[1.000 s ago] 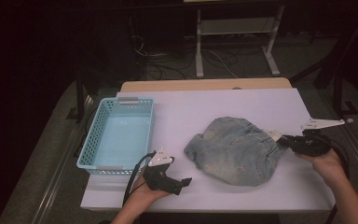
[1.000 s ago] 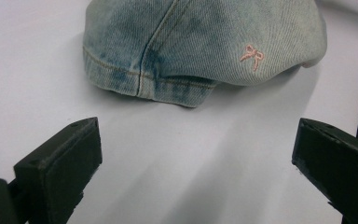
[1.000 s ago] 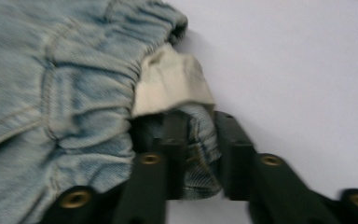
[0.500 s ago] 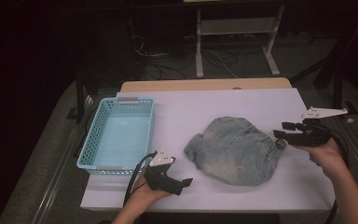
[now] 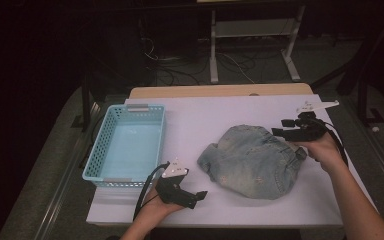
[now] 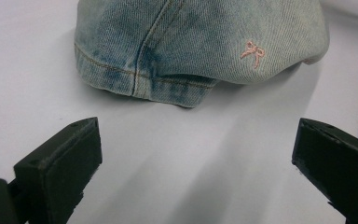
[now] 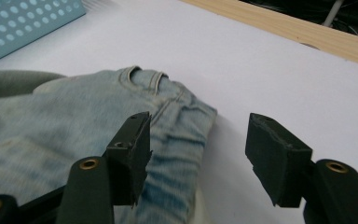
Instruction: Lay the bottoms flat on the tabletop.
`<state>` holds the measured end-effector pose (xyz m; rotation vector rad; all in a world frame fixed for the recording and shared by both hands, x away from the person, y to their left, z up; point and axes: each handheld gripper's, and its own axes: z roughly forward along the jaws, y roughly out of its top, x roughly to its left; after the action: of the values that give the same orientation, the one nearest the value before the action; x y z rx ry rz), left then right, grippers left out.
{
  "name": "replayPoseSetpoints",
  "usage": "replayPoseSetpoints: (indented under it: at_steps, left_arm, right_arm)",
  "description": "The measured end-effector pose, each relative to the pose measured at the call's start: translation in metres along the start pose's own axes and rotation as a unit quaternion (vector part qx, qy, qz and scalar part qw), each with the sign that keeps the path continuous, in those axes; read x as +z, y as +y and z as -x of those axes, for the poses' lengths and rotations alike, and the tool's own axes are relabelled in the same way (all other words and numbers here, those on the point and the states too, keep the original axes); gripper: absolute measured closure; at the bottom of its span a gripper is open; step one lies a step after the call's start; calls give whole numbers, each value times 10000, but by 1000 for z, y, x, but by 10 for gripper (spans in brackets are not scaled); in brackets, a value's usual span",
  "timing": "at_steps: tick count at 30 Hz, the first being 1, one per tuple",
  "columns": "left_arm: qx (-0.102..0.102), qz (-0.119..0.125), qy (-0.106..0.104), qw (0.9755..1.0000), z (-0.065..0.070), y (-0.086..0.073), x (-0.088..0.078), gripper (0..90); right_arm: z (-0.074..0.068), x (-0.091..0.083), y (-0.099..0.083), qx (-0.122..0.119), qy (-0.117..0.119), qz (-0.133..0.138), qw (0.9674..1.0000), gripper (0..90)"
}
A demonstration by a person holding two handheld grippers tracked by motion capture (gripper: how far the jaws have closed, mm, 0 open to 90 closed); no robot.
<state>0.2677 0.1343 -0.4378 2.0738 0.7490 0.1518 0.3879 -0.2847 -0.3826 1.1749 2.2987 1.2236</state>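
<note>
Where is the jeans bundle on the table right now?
In the high view the jeans lie right of centre on the white table, right of the blue basket, between the left gripper and the right gripper.

Faded denim garment (image 5: 252,161), perhaps shorts, crumpled flat, right of the table's centre

Looking like a lab or recording studio: white-topped table (image 5: 240,120) standing alone in dim surroundings, cables (image 5: 180,70) trailing across the dark floor, bare metal stand legs (image 5: 252,37) rising behind it.
</note>
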Motion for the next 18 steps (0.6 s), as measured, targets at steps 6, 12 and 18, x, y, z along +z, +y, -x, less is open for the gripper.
replayPoseSetpoints:
  at_steps: [6,12,18]
  left_arm:
    - [-10,3,-1,10000,-1,0,0,14]
    - [24,-18,-10,10000,0,0,1,14]
    - [28,-27,-34,10000,1,1,3,14]
  right_arm:
    - [1,23,15,35,38,-43,10000,385]
    - [-12,50,27,-62,257,-187,9995,349]
    - [-31,69,37,-271,452,-370,9979,323]
